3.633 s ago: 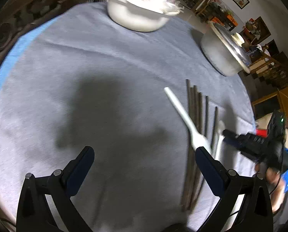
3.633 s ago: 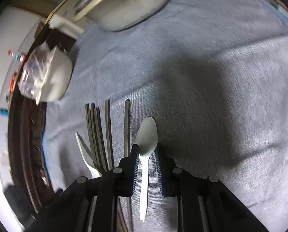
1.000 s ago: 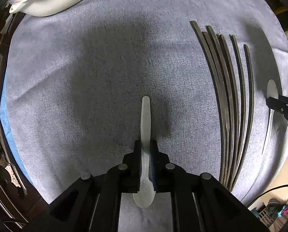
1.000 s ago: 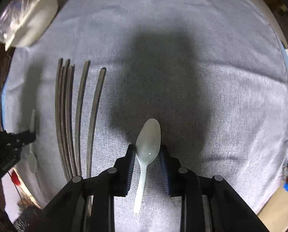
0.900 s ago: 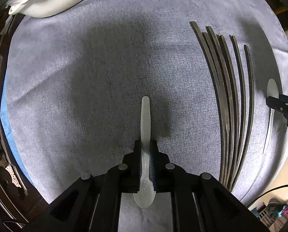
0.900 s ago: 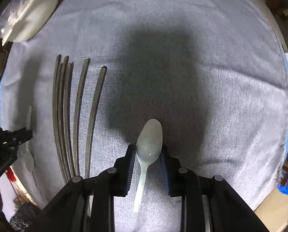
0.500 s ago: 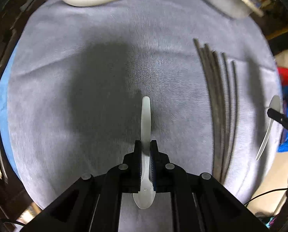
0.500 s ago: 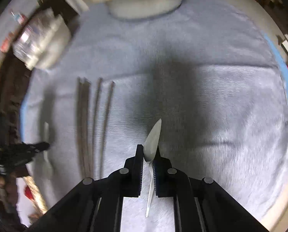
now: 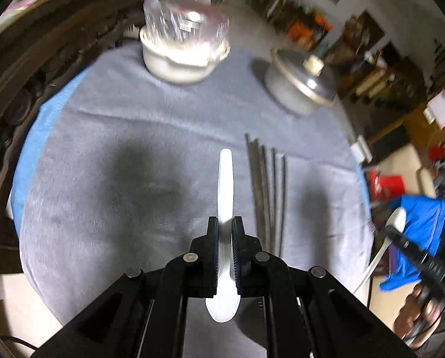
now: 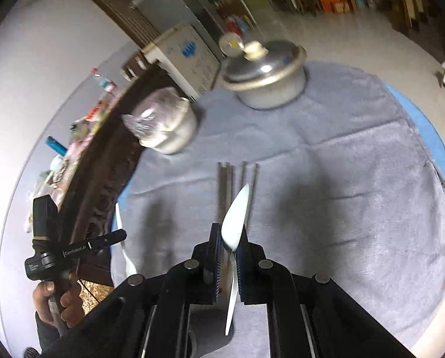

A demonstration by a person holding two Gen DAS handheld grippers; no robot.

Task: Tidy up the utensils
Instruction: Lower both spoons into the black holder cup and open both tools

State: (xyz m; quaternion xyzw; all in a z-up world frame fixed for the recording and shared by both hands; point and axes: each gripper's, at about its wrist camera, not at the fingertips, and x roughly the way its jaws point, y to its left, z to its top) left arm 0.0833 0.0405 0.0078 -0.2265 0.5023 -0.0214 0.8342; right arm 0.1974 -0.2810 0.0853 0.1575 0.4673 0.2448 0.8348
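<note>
Right tongs (image 10: 229,240) clamp spoon (image 10: 236,222) edge-on.

The left gripper (image 10: 119,236) bears white lettering, roughly "GenRobot.AI".

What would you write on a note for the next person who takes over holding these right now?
Left hand-held gripper: shut on a white plastic fork, handle pointing forward, lifted off the cloth.
Right hand-held gripper: shut on a white plastic spoon, bowl turned edge-on, also in the air.
The dark chopsticks lie side by side on the grey tablecloth. A covered white bowl and a lidded metal pot stand at the far side.
Done: fork and spoon picked up.
Left: set both down in their places; I can't tell where.
</note>
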